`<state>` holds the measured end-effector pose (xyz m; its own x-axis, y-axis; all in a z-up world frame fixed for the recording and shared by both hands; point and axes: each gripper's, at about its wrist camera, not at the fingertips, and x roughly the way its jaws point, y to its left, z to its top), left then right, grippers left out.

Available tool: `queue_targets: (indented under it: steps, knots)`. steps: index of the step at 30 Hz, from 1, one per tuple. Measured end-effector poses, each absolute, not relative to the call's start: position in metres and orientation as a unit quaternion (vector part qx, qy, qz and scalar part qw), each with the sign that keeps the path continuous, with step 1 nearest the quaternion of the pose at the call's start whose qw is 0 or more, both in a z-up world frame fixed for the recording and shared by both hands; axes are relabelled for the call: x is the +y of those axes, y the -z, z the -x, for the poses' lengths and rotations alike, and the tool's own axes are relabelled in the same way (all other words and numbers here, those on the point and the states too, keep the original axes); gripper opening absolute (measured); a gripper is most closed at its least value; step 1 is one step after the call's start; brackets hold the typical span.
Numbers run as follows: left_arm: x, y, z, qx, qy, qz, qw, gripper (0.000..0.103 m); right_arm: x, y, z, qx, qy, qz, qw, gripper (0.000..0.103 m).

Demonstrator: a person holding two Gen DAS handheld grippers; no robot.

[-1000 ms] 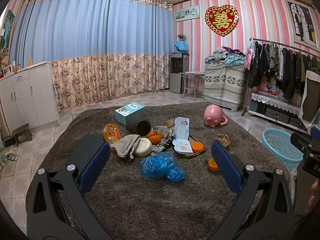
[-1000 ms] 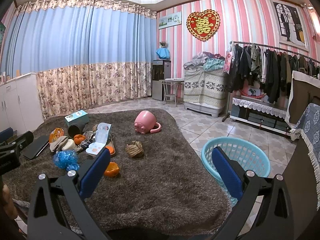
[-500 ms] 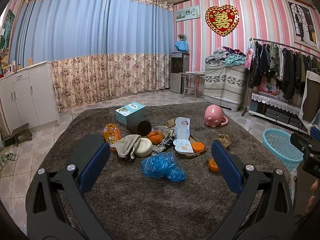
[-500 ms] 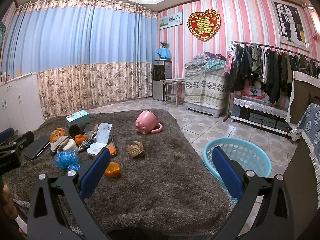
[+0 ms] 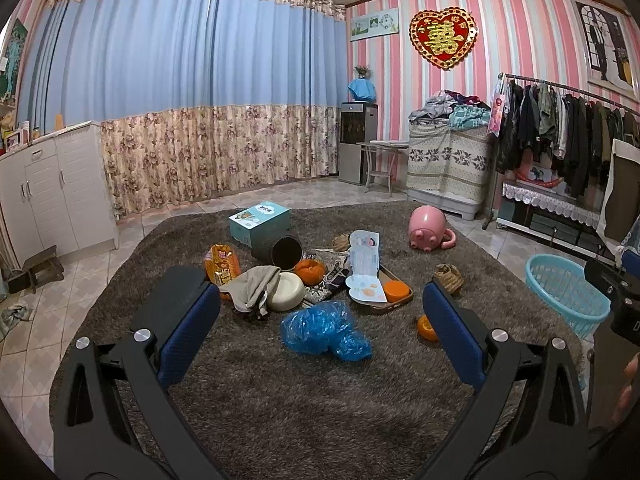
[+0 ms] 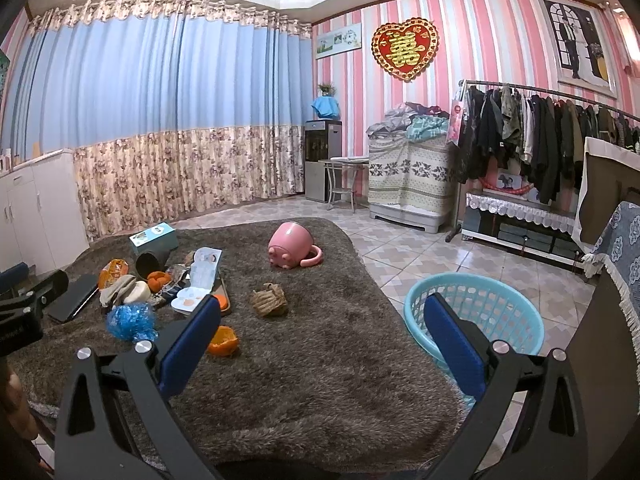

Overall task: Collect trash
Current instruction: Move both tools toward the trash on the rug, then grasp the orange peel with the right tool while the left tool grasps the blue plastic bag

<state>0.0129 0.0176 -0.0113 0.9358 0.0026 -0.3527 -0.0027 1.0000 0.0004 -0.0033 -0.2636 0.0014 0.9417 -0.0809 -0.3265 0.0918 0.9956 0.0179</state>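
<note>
Nothing has shifted over the last second: left gripper and right gripper remain spread apart, empty, above the rug; collection has not begun.

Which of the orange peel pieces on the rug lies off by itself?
The orange peel nearest the blue basket; the others sit in the clutter pile.

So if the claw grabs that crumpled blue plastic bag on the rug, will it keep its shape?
Probably not: the blue plastic bag looks thin and crinkled, so it should squash and droop. It likely weighs little, and its glossy film may slip between the pads.
</note>
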Motion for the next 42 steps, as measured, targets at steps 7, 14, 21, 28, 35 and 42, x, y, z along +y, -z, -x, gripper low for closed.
queue_targets:
  steps: [7,14,21,28,35,42]
  knots:
    - [0.02,0.015,-0.017,0.184,-0.007,0.0,0.983,0.098,-0.266,0.004,-0.002,0.165,0.04,-0.019,0.985,0.099]
    - [0.027,0.016,-0.022,0.186,-0.015,0.004,0.983,0.098,-0.264,0.006,-0.008,0.164,0.036,-0.01,0.986,0.099]
    - [0.036,0.024,-0.03,0.191,-0.023,0.006,0.981,0.098,-0.26,0.012,-0.018,0.169,0.03,0.006,0.985,0.099]
    - [0.044,0.032,-0.04,0.201,-0.032,0.009,0.979,0.098,-0.263,0.019,-0.033,0.18,0.026,0.004,0.983,0.099]
    - [0.058,0.043,-0.051,0.208,-0.049,0.006,0.977,0.098,-0.253,0.032,-0.055,0.193,-0.016,-0.006,0.981,0.099]
    - [0.072,0.055,-0.068,0.226,-0.062,0.008,0.972,0.098,-0.227,0.049,-0.083,0.219,-0.035,0.013,0.975,0.099]
